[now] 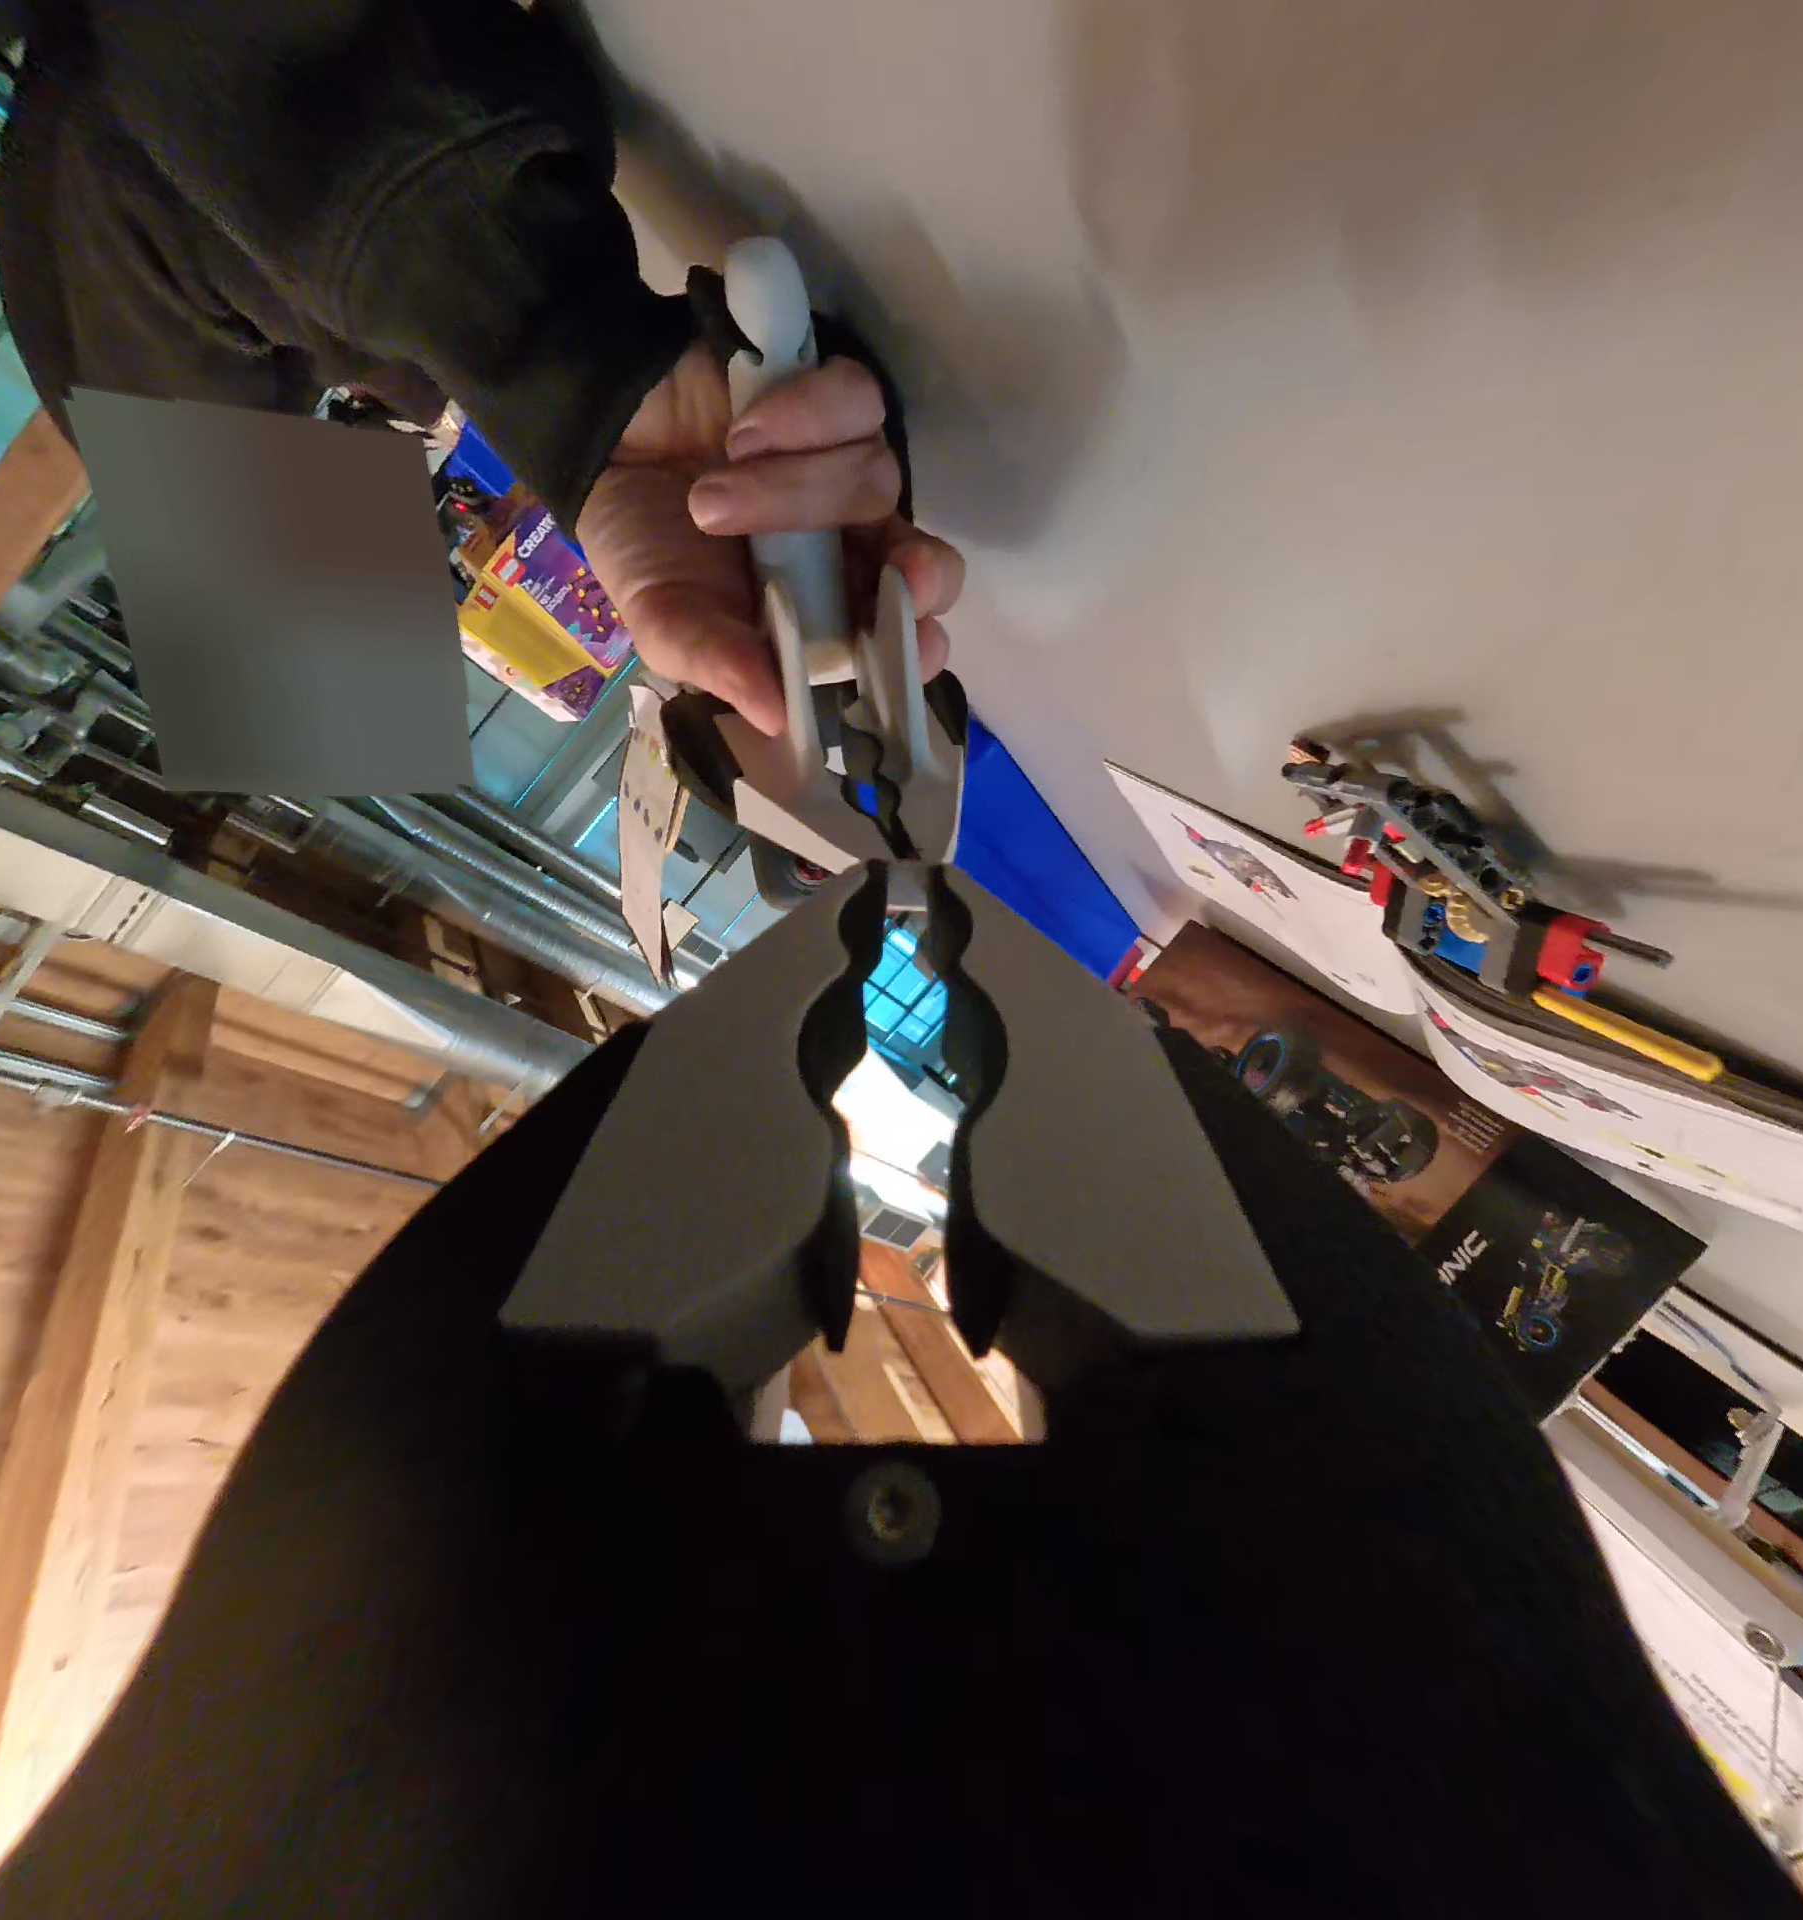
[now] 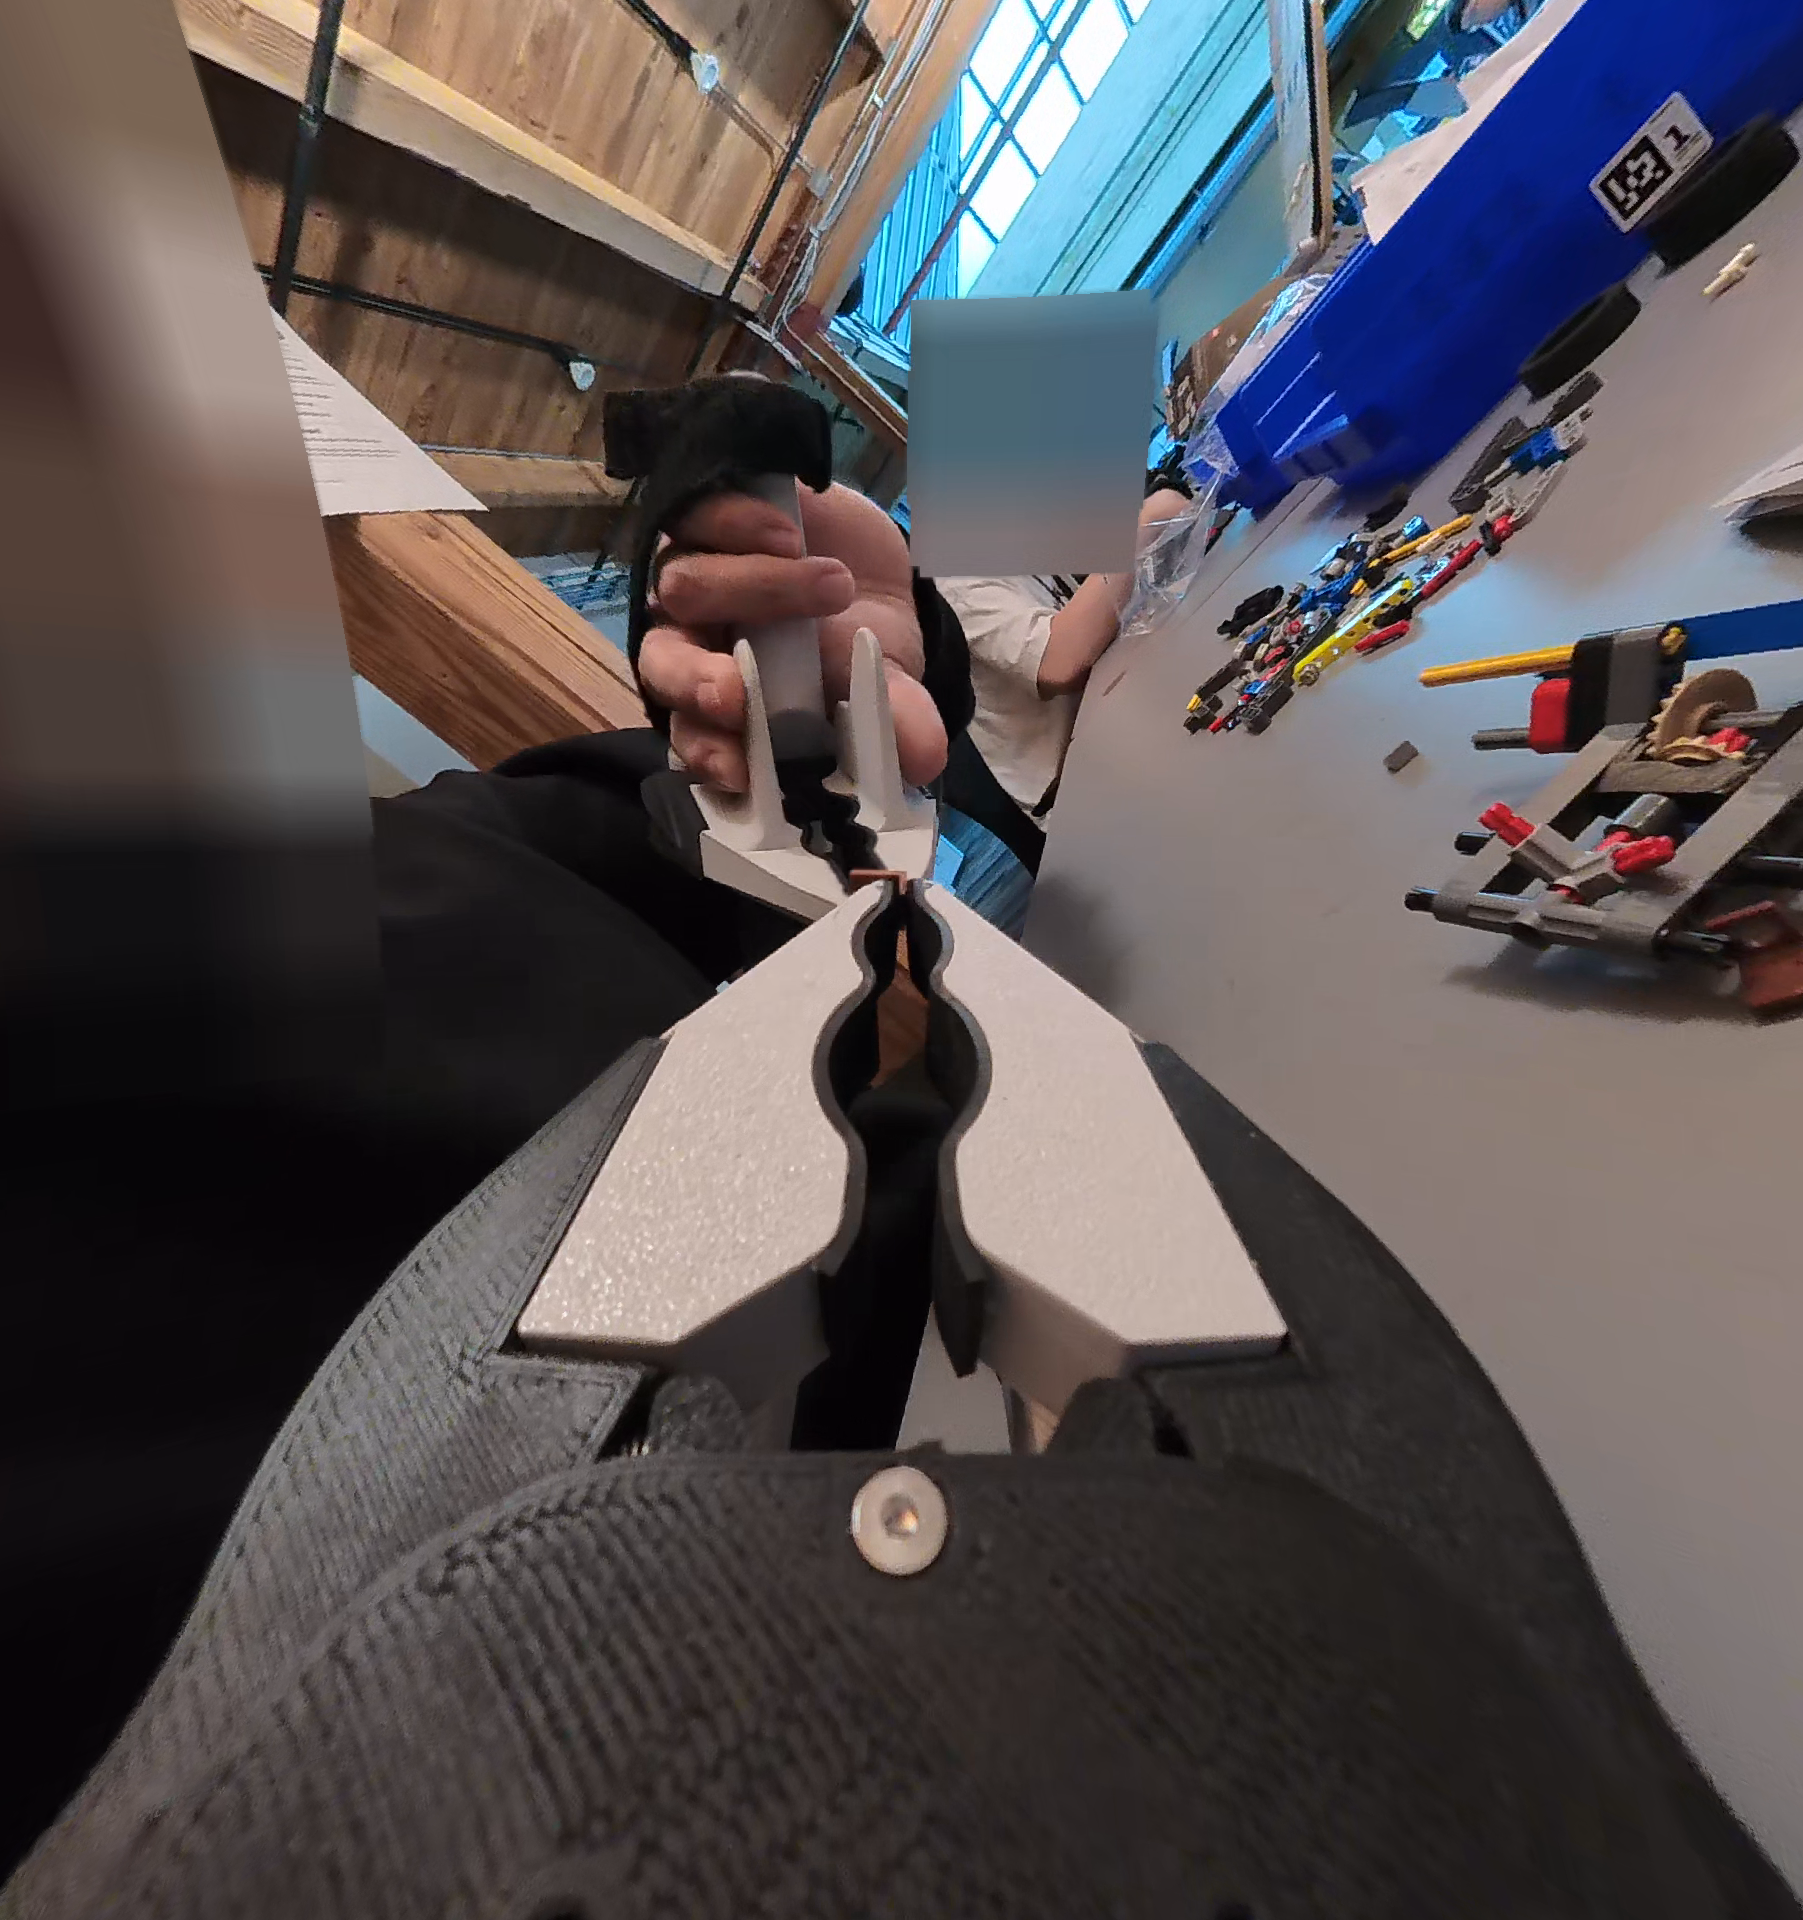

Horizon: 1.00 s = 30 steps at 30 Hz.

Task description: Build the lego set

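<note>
My two grippers meet tip to tip in the air beside the grey table (image 2: 1292, 1195). My right gripper (image 2: 892, 906) is shut on a thin reddish-brown lego piece (image 2: 899, 997) that runs down between its pads. My left gripper (image 1: 902, 885) points back at it; in the right wrist view its jaws look closed, with the tips at the brown piece's end (image 2: 881, 881). The brown piece is hidden in the left wrist view. The part-built lego model (image 2: 1655, 831), grey with red pins and a tan gear, lies on the table to the right and also shows in the left wrist view (image 1: 1448, 883).
Loose lego pieces (image 2: 1344, 613) are scattered behind the model, with a yellow axle (image 2: 1494, 665). A blue bin (image 2: 1448, 343) and black tyres (image 2: 1583, 343) stand farther back. Instruction booklets (image 1: 1292, 904) and a dark lego box (image 1: 1396, 1143) lie near the model. A person (image 2: 1001, 665) sits at the table's far end. My two grippers' fingertips are within a few centimetres of each other.
</note>
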Tool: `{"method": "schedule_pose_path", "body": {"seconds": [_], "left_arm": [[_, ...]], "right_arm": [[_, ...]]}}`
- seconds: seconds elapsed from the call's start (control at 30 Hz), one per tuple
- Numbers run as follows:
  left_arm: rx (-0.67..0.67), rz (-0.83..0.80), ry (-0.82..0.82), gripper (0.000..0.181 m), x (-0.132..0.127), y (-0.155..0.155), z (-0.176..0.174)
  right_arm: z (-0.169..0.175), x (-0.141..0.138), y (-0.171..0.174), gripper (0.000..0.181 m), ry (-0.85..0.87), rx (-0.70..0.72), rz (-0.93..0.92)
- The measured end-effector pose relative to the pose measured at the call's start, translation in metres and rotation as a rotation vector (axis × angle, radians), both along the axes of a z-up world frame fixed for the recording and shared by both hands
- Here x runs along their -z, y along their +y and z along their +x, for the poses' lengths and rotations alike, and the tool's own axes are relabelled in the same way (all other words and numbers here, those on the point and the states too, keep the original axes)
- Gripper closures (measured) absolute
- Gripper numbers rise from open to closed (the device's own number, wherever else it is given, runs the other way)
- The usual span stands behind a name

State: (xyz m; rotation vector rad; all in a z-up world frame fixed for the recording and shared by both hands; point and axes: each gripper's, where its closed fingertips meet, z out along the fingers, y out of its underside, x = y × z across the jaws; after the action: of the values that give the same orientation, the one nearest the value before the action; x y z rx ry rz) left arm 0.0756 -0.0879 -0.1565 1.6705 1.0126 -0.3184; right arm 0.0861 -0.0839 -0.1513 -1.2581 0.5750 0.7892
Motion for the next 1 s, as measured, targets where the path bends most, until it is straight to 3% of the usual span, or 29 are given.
{"method": "schedule_pose_path", "body": {"seconds": [0.43,0.63,0.83,1.0], "left_arm": [[0.019,-0.030,-0.018,0.176,0.000,0.009,-0.005],[0.015,-0.043,-0.038,0.176,-0.002,0.014,-0.004],[-0.022,-0.033,-0.038,0.176,0.002,0.016,0.000],[-0.027,-0.058,-0.026,0.175,-0.005,0.015,-0.002]], "right_arm": [[0.005,-0.001,0.001,0.181,-0.027,0.006,-0.006],[0.006,0.006,0.004,0.181,-0.158,-0.075,-0.090],[0.015,-0.012,0.006,0.181,-0.312,-0.112,0.014],[0.007,-0.024,0.006,0.181,-0.571,-0.023,0.056]]}}
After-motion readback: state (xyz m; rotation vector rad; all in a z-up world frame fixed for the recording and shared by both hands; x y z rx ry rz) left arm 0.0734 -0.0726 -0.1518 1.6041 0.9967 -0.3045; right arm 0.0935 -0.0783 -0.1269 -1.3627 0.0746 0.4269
